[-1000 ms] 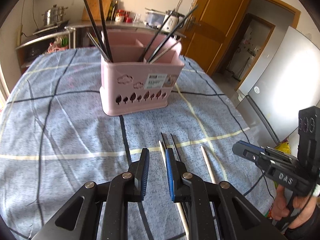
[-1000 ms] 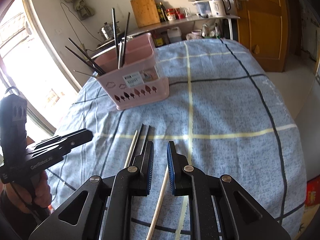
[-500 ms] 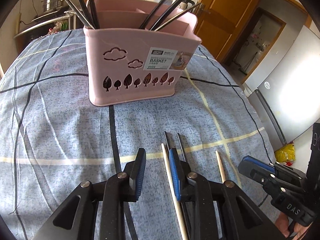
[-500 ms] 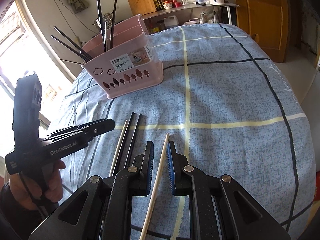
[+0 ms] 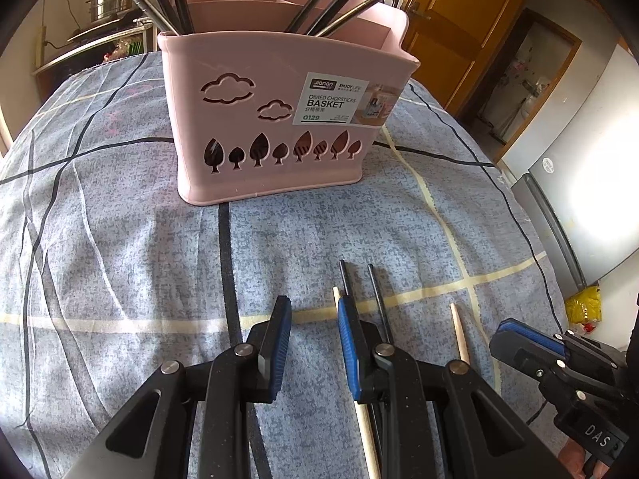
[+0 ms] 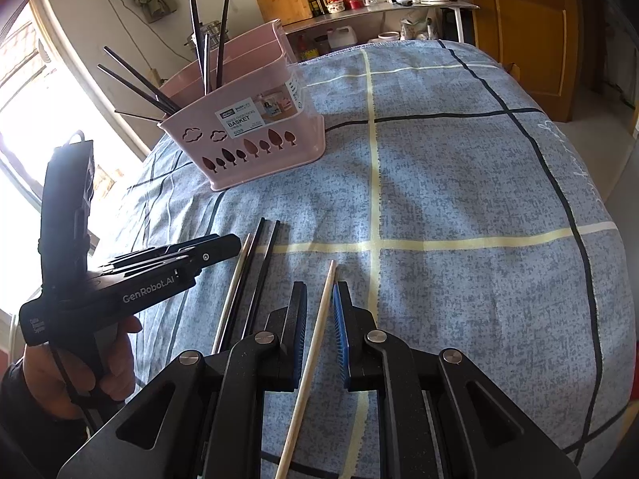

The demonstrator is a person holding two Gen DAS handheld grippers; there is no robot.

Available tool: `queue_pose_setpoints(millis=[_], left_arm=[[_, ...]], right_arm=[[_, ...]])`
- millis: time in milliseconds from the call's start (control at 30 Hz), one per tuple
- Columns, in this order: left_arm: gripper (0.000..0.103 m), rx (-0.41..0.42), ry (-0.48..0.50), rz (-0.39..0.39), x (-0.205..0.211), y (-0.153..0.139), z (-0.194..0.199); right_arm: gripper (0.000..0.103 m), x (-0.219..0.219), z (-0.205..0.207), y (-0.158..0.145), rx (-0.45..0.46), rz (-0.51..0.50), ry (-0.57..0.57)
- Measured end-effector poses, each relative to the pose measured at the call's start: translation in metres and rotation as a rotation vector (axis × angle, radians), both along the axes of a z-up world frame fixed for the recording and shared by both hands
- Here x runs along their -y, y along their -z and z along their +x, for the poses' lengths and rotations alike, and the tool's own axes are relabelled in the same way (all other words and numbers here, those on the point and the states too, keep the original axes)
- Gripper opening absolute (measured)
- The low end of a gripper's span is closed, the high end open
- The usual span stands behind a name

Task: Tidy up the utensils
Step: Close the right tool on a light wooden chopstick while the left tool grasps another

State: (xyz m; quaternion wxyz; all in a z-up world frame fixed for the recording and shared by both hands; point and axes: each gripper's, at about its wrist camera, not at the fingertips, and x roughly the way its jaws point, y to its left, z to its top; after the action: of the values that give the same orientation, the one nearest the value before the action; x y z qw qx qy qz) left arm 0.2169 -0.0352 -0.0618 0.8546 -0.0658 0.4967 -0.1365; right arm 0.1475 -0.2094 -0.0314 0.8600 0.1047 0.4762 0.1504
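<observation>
The blue checked cloth (image 6: 459, 183) carried a pink basket (image 5: 279, 119) ahead of both grippers. The right gripper (image 6: 319, 311) stood apart, straddling a wooden chopstick (image 6: 315, 335): the pick-up step, likely needing only a squeeze. The left gripper (image 5: 311, 327), also apart, sat left of three more chopsticks (image 5: 359, 279).

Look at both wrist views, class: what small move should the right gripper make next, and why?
Probably close the right gripper on the wooden chopstick. Its jaws are open with that chopstick lying between them on the tablecloth, so a grasp looks lined up. The pink basket already holds dark chopsticks, and lifting this one toward it would plausibly follow.
</observation>
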Motion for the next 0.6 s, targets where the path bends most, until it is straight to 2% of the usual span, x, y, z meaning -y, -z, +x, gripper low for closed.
queue_pose_setpoints(millis=[367, 600], left_arm=[[0.024, 0.003, 0.000, 0.008, 0.009, 0.000, 0.002], [0.024, 0.017, -0.005, 0.041, 0.016, 0.002, 0.002]], right_arm=[[0.014, 0.001, 0.000, 0.004, -0.010, -0.001, -0.003], [0.014, -0.001, 0.000, 0.008, -0.020, -0.006, -0.007]])
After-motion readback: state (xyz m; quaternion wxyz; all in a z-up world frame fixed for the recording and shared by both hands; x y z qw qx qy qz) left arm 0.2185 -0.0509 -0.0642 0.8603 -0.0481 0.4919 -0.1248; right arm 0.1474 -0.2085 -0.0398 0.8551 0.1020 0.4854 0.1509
